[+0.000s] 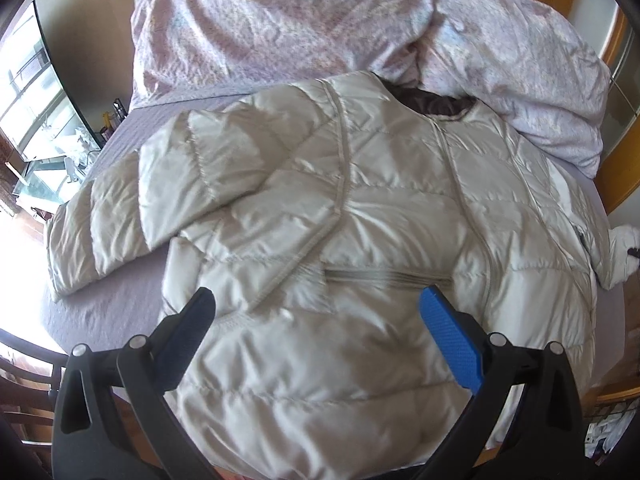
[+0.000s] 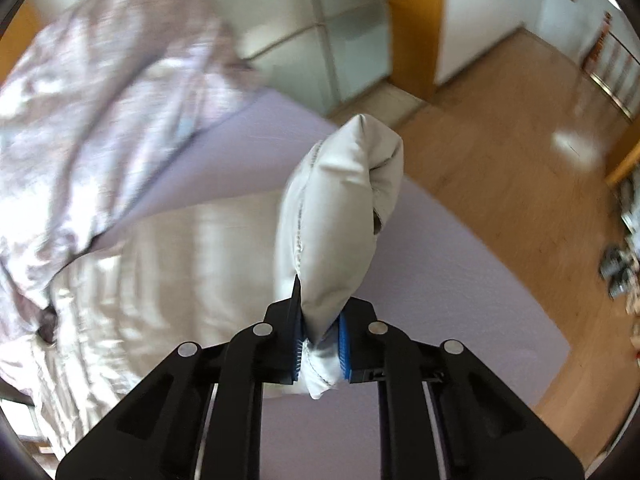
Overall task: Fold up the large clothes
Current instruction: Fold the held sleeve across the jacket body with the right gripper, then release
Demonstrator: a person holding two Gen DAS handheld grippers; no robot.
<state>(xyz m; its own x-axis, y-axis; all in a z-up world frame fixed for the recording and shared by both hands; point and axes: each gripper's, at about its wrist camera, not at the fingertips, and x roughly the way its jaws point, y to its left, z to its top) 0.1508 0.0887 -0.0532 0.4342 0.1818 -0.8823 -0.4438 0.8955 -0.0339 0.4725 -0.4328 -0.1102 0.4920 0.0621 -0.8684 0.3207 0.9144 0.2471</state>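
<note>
A cream quilted puffer jacket (image 1: 360, 208) lies front up on a lilac bed sheet (image 1: 116, 312), its left sleeve (image 1: 208, 168) folded across the chest. My left gripper (image 1: 320, 300) is open above the jacket's lower front, touching nothing. My right gripper (image 2: 320, 320) is shut on the cuff end of the jacket's other sleeve (image 2: 340, 208) and holds it lifted above the bed. The jacket body (image 2: 160, 272) lies to the left in the right wrist view. The lifted cuff also shows at the right edge of the left wrist view (image 1: 622, 248).
A crumpled pink-white duvet (image 1: 320, 20) is heaped at the head of the bed, touching the jacket collar. A glass cabinet (image 1: 36, 120) stands left of the bed. Wooden floor (image 2: 500, 140), a wooden post (image 2: 416, 20) and a glass wardrobe door (image 2: 320, 32) lie beyond the bed's right edge.
</note>
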